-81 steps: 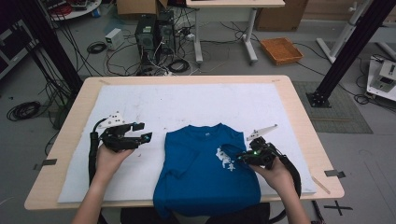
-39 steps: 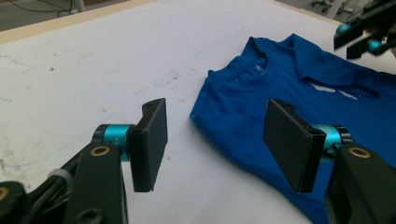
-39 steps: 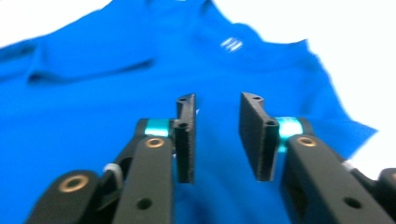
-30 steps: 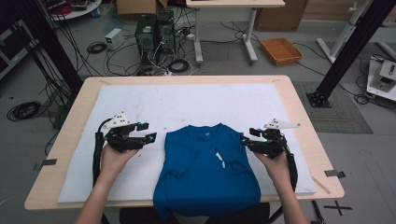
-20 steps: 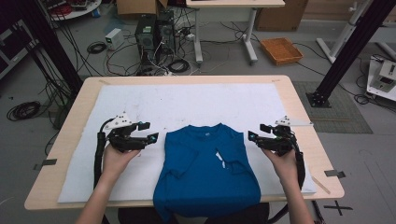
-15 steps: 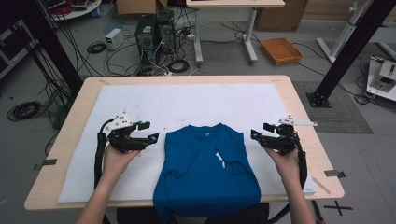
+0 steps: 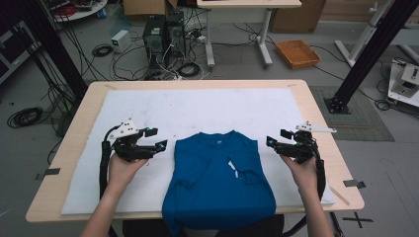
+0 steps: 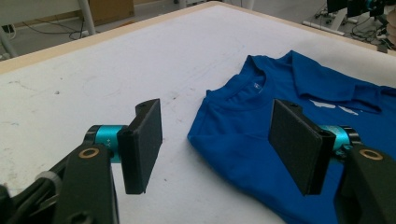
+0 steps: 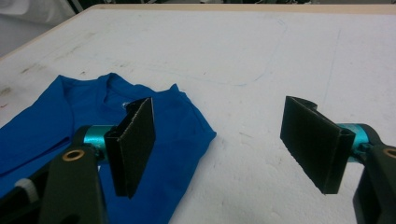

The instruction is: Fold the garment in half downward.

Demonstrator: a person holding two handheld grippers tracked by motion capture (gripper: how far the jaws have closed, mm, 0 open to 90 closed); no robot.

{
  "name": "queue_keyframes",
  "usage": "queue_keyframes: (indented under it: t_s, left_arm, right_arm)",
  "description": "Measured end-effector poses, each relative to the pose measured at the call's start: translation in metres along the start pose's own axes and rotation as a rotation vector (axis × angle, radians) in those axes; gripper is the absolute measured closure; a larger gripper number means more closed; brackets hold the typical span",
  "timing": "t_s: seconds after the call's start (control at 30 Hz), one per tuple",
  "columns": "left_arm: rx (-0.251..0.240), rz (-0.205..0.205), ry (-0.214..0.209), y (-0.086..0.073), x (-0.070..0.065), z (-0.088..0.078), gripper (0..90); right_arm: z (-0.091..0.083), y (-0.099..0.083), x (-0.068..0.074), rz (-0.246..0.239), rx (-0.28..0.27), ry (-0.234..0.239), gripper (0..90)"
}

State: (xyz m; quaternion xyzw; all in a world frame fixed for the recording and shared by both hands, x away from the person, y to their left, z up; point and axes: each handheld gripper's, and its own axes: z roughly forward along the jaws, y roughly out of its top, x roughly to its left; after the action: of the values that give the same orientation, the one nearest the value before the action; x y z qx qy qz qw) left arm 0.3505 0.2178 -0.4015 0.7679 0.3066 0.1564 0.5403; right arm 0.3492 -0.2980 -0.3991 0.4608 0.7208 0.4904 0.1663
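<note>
A blue T-shirt (image 7: 220,182) lies flat at the front middle of the table, sleeves folded in over its chest and hem hanging over the front edge. My left gripper (image 7: 156,138) hovers just left of the shirt's shoulder, level, and points at it. In the left gripper view the left gripper (image 8: 219,144) stands open with the collar and shoulder of the T-shirt (image 8: 243,140) beyond it. My right gripper (image 7: 276,138) is just right of the shirt, open. In the right gripper view the right gripper (image 9: 224,147) hangs over bare mat beside the T-shirt (image 9: 42,121). Both pairs of jaws have just been opening, with nothing between them.
A white mat (image 7: 197,108) covers most of the wooden table (image 7: 321,123). Beyond the far edge stand computer towers (image 7: 160,37) among cables, a desk leg, an orange tray (image 7: 298,53) on the floor, and black frame posts at both sides.
My right gripper has left the shirt's right sleeve and moved right, off the cloth; the sleeve stays folded in. The left gripper has hardly moved. Both jaws stand wider.
</note>
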Motion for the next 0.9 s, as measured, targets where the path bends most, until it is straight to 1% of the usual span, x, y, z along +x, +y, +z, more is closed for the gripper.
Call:
queue_keyframes:
  t_s: [0.03, 0.13, 0.23, 0.27, 0.3, 0.37, 0.4, 0.5, 0.53, 0.57, 0.63, 0.67, 0.7, 0.73, 0.8, 0.83, 0.9]
  left_arm:
    - [0.002, -0.008, 0.001, 0.0, 0.0, 0.002, 35.2]
    - [0.01, -0.028, 0.002, 0.0, 0.001, 0.008, 35.2]
    - [0.024, -0.041, 0.028, 0.001, 0.002, 0.018, 35.7]
    - [0.022, -0.052, 0.026, 0.001, 0.003, 0.023, 35.8]
    - [0.034, -0.064, 0.027, 0.002, 0.005, 0.027, 36.2]
    - [0.061, -0.093, 0.018, 0.005, 0.008, 0.036, 37.1]
    - [0.068, -0.101, 0.01, 0.006, 0.009, 0.04, 37.6]
    - [0.07, -0.117, -0.011, 0.01, 0.011, 0.054, 41.0]
    - [0.08, -0.129, -0.015, 0.011, 0.012, 0.059, 42.5]
    - [0.091, -0.132, -0.014, 0.012, 0.013, 0.065, 42.5]
    - [0.118, -0.132, -0.014, 0.013, 0.013, 0.076, 44.1]
    - [0.139, -0.132, -0.014, 0.014, 0.013, 0.081, 45.2]
    - [0.146, -0.131, -0.008, 0.013, 0.013, 0.087, 45.7]
    - [0.164, -0.133, -0.011, 0.013, 0.013, 0.091, 46.8]
    - [0.228, -0.133, -0.005, 0.011, 0.015, 0.099, 48.3]
    - [0.243, -0.138, -0.005, 0.009, 0.015, 0.103, 48.3]
    - [0.27, -0.144, -0.005, 0.006, 0.016, 0.108, 48.3]
  right_arm:
    - [0.001, 0.0, -0.001, 0.0, 0.001, 0.0, 27.9]
    - [0.005, 0.001, -0.003, -0.001, 0.001, -0.009, 34.7]
    - [0.011, 0.003, -0.005, 0.005, 0.005, -0.015, 38.6]
    - [0.014, 0.004, -0.006, 0.006, 0.006, -0.012, 40.8]
    - [0.016, 0.005, -0.006, 0.004, 0.006, -0.007, 42.7]
    - [0.022, 0.008, -0.006, -0.006, 0.014, -0.005, 45.8]
    - [0.026, 0.01, -0.006, -0.01, 0.017, -0.006, 46.0]
    - [0.036, 0.014, -0.006, -0.02, 0.028, 0.007, 48.4]
    - [0.04, 0.016, -0.005, -0.022, 0.043, 0.012, 49.6]
    - [0.045, 0.017, -0.004, -0.029, 0.059, 0.009, 51.7]
    - [0.053, 0.019, 0.0, -0.047, 0.081, 0.001, 53.3]
    - [0.058, 0.02, 0.001, -0.05, 0.095, 0.003, 54.7]
    - [0.062, 0.02, 0.001, -0.053, 0.108, -0.001, 55.0]
    - [0.067, 0.021, 0.002, -0.052, 0.123, 0.0, 55.2]
    - [0.076, 0.02, 0.003, -0.061, 0.159, -0.003, 57.0]
    - [0.081, 0.02, 0.004, -0.068, 0.184, -0.009, 57.7]
    - [0.089, 0.018, 0.005, -0.092, 0.215, -0.018, 58.2]
